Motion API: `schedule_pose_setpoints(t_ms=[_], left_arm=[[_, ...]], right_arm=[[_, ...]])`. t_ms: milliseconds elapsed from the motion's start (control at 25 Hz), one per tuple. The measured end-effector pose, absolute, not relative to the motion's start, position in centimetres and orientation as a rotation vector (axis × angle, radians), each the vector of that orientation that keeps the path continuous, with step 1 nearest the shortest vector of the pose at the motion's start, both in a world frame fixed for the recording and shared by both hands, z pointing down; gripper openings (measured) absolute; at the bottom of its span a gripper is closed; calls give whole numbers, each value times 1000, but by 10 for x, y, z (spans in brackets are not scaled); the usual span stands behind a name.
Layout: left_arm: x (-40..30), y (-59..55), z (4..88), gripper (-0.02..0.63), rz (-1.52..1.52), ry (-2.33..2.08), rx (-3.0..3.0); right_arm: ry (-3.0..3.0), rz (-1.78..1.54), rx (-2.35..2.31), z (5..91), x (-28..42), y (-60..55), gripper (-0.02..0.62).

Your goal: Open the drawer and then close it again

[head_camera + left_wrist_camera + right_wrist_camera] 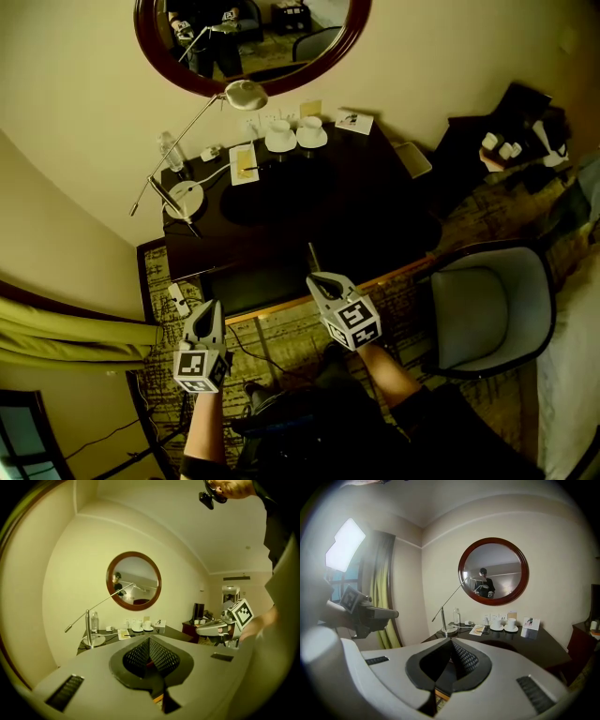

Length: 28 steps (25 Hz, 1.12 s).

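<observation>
A dark wooden desk (319, 216) stands against the wall, with its front edge trimmed in lighter wood (281, 307). Below that edge is a dark recess (253, 283). I cannot tell whether a drawer stands open there. My left gripper (208, 307) hangs shut in front of the desk's left corner, holding nothing. My right gripper (315, 278) is shut and empty too, at the middle of the front edge. In the left gripper view the jaws (150, 642) meet, with the desk (176, 633) beyond. The right gripper view shows the closed jaws (451, 644) aimed over the desk (525, 644).
On the desk stand a swing-arm lamp (186, 197), a water bottle (172, 150), two cups on saucers (295, 137) and papers (244, 162). A round mirror (253, 42) hangs above. A grey armchair (487, 305) is at the right, a green curtain (75, 336) at the left.
</observation>
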State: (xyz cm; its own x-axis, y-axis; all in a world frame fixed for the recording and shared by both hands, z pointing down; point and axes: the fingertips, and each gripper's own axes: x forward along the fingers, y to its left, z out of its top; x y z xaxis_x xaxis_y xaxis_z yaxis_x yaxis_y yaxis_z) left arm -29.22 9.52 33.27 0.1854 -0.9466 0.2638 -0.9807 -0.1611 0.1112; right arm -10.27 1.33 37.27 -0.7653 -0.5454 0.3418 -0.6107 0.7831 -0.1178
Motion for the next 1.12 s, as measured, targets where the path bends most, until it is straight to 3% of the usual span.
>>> schedule_pose_setpoints(t_ms=[1120], left_arm=[[-221,83,379,3,269,-1762,2160]], right_arm=[[-2664,357,870,393,-42,-8,0]])
